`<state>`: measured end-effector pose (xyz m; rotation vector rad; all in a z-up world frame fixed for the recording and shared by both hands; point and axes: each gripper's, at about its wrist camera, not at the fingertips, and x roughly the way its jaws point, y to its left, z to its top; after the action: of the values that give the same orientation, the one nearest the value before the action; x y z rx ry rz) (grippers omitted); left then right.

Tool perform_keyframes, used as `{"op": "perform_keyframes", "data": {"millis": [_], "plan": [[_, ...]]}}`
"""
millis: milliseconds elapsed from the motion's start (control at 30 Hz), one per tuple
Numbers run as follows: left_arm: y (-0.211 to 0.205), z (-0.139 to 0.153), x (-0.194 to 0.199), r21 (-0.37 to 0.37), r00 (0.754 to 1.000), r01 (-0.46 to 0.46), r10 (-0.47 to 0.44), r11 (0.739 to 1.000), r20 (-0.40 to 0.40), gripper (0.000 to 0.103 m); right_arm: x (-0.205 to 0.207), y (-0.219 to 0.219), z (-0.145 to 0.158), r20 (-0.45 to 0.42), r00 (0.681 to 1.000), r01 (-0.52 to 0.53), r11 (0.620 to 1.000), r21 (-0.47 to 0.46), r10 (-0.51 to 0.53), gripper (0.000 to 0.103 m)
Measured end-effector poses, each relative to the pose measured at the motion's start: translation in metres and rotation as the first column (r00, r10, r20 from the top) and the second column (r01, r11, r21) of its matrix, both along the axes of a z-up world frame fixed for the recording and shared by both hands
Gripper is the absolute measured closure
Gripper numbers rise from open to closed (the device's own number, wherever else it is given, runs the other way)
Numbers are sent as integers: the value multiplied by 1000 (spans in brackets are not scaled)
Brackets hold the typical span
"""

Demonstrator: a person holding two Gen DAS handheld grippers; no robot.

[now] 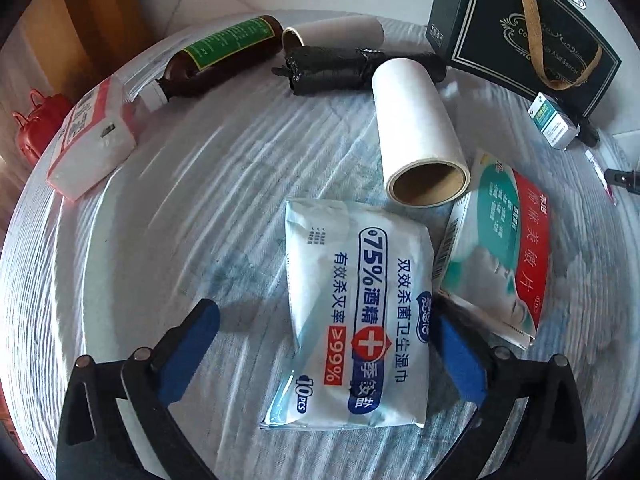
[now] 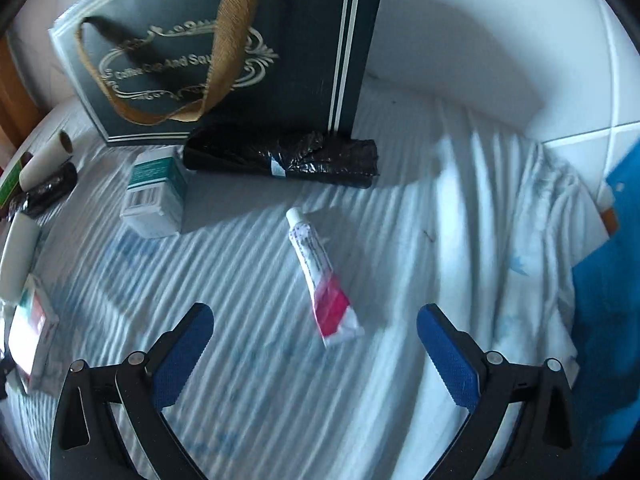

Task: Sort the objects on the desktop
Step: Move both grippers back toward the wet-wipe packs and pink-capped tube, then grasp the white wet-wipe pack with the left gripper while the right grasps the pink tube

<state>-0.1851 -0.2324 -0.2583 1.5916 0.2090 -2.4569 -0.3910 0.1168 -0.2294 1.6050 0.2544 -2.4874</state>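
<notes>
striped cloth [image 2: 260, 400], tube [image 2: 320, 276] between open right claw [image 2: 316, 344]

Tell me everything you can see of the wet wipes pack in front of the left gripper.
The wet wipes pack is a soft, glossy white and pale-blue pouch, lying flat on the striped cloth. It carries blue Chinese print, "75%", a red cross, "≥99%" and "10 PCS". It looks sealed and slightly puffy. Its far corner lies by the white paper roll; its right edge meets the red-green box. The open left gripper straddles its near end, without squeezing it.
</notes>
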Motion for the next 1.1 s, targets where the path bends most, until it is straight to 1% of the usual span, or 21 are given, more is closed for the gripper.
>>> {"op": "perform_keyframes", "data": {"millis": [33, 100, 167, 200, 233, 267, 300, 367, 400, 500, 600, 667, 767, 800, 967, 1100], "plan": [[0, 0, 0, 0, 1000, 0, 0, 1000, 3, 0, -3, -1, -1, 0, 1000, 3, 1000, 15, -3, 1], [0, 0, 0, 2, 1000, -3, 3, 1000, -1, 0, -10, -3, -4, 3, 1000, -2, 999, 32, 2, 6], [1, 0, 2, 1, 1000, -12, 12, 1000, -13, 1, -12, -5, -6, 12, 1000, -7, 999, 37, 6, 33], [1, 2, 2, -1, 1000, -17, 17, 1000, -23, 9, -13, -6, -8, 19, 1000, -10, 999, 44, 9, 39], [2, 5, 3, -1, 999, -19, 18, 1000, -33, 25, -14, -7, -11, 32, 999, -16, 999, 47, 15, 48], [2, 8, 4, -1, 999, -17, 17, 1000, -40, 35, -13, -9, -13, 40, 999, -25, 999, 43, 23, 57], [2, 10, 3, -1, 999, -16, 16, 1000, -40, 48, -12, -9, -12, 29, 999, -32, 999, 33, 31, 62], [-1, 11, 3, 11, 999, -18, 19, 1000, -37, 49, -9, -11, -11, 36, 998, -45, 999, 18, 45, 80], [-2, 12, 3, 18, 999, -20, 21, 1000, -40, 51, -8, -12, -11, 39, 998, -46, 999, 13, 45, 83], [-5, 16, 7, 33, 998, -37, 39, 999, -49, 52, 5, -14, -8, 36, 998, -46, 999, 11, 46, 84], [-6, 29, 18, 28, 997, -35, 37, 999, -70, 53, 25, -10, 2, 27, 999, -28, 999, -45, 29, 84], [-3, 37, 24, 26, 996, -28, 30, 999, -89, 52, 45, -4, 14, 10, 1000, -10, 996, -93, 11, 84], [3, 49, 36, 40, 994, -16, 20, 999, -108, 52, 79, 3, 33, -28, 1000, 2, 991, -132, -5, 85], [7, 53, 39, 45, 993, -10, 15, 999, -115, 53, 89, 3, 35, -37, 999, 2, 991, -137, -7, 85], [27, 83, 71, 55, 985, 60, -50, 997, -166, 53, 144, -3, 71, -102, 995, -14, 982, -189, -5, 85], [55, 113, 92, 52, 967, 135, -119, 990, -226, 53, 198, 2, 110, -182, 983, -20, 973, -231, -23, 85]]}}
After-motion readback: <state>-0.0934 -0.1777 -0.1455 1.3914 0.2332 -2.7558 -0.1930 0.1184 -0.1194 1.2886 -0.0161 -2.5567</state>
